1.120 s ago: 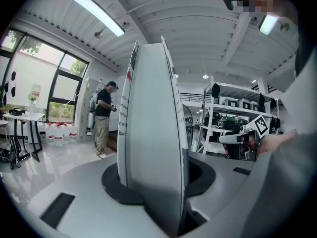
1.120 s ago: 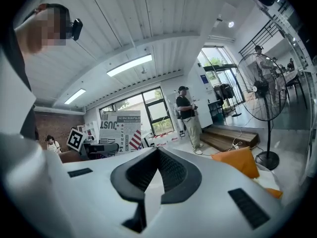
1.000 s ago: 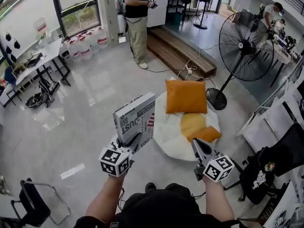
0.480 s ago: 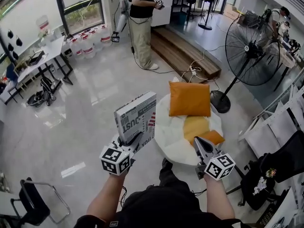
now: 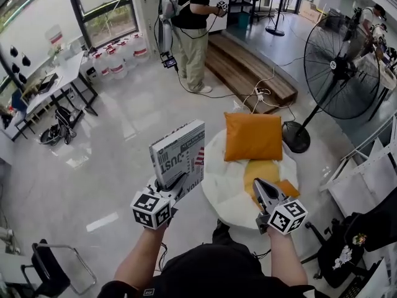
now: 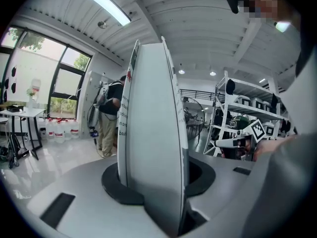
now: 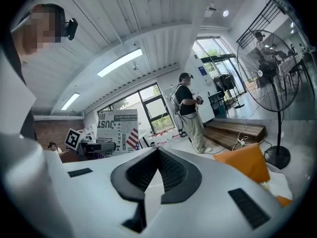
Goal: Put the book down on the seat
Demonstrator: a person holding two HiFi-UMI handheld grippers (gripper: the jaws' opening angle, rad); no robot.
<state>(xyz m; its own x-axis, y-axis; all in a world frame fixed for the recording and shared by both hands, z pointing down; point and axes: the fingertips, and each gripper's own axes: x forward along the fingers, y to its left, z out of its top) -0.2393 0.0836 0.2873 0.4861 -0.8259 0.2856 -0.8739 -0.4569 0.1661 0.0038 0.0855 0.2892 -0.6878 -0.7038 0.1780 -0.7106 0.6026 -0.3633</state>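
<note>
My left gripper [image 5: 176,181] is shut on the lower edge of a grey-and-white book [image 5: 180,153] with "JUST" and a flag print on its cover, and holds it upright. In the left gripper view the book [image 6: 153,148] stands edge-on between the jaws and fills the middle. The seat [image 5: 218,182] is a round white pouf on the floor, just right of the book. It carries an orange cushion [image 5: 252,136] and a yellow one [image 5: 263,170]. My right gripper [image 5: 260,189] hovers over the seat's near right side, shut with nothing in it. The right gripper view shows the book [image 7: 118,128] to its left.
A large black standing fan [image 5: 347,67] is right of the seat, with a cable across the floor. A person [image 5: 195,30] stands by a low wooden platform [image 5: 254,73]. Tables [image 5: 43,89] and water bottles [image 5: 115,58] are far left, a black chair [image 5: 56,269] near left, shelving [image 5: 372,172] right.
Both grippers have moved forward across the floor, and the seat now lies closer beneath them. The book stays upright in the left gripper. The standing person has shifted to the right.
</note>
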